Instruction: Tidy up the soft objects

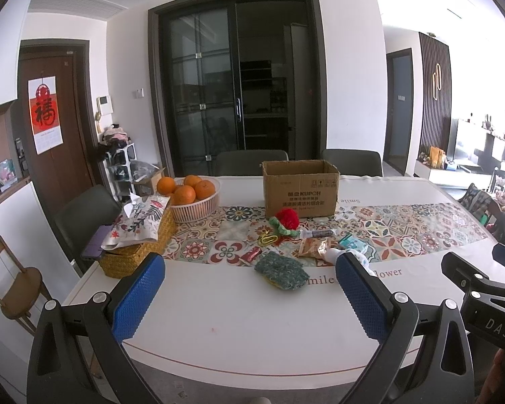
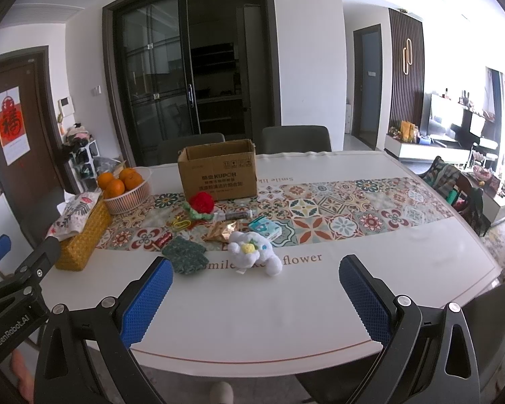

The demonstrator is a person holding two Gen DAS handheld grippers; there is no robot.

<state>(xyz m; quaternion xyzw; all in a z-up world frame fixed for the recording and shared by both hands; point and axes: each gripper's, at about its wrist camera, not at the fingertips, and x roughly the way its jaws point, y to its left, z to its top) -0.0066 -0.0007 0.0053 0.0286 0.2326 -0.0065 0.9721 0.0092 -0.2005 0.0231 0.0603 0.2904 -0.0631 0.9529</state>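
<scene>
A white plush toy (image 2: 254,250) lies on the table just ahead of my right gripper (image 2: 254,272), which is open and empty. A green knitted piece (image 1: 281,271) (image 2: 185,258) lies flat ahead of my left gripper (image 1: 250,269), also open and empty. Farther back rests a red crocheted flower with green trim (image 1: 286,221) (image 2: 201,205), right in front of an open cardboard box (image 1: 299,187) (image 2: 219,171). In the left wrist view my right blue finger hides most of the plush toy.
Small packets, a pen and wrappers (image 2: 225,229) lie scattered on the patterned runner. A basket of oranges (image 1: 192,198) and a wicker tissue box (image 1: 134,247) stand at the left. Chairs (image 2: 296,139) line the far side. White tabletop (image 2: 252,316) stretches between the grippers and the objects.
</scene>
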